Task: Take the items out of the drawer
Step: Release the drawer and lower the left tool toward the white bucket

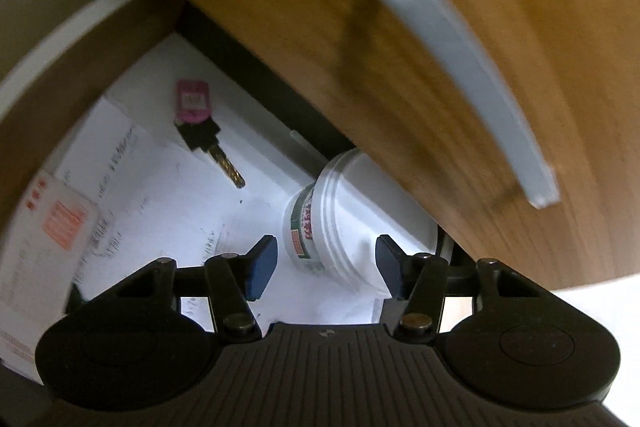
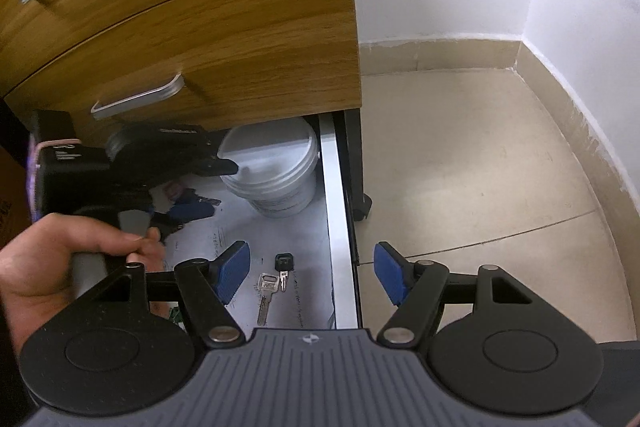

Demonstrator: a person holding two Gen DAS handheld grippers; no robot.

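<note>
The bottom drawer (image 2: 334, 219) of a wooden cabinet stands pulled out. A white plastic tub (image 1: 326, 223) stands in its right back corner, also in the right wrist view (image 2: 276, 167). My left gripper (image 1: 326, 261) is open, its blue pads either side of the tub's near end, not closed on it. A key with a pink tag (image 1: 200, 123) lies on papers (image 1: 152, 195). My right gripper (image 2: 312, 273) is open and empty above the drawer's right rail, with two small keys (image 2: 272, 285) just ahead of it.
The closed drawer fronts with grey handles (image 1: 460, 67) overhang the open drawer. Beige tiled floor (image 2: 500, 167) and a white wall corner lie to the right. The cabinet's caster (image 2: 362, 207) sits by the drawer rail. A hand (image 2: 60, 259) holds the left gripper.
</note>
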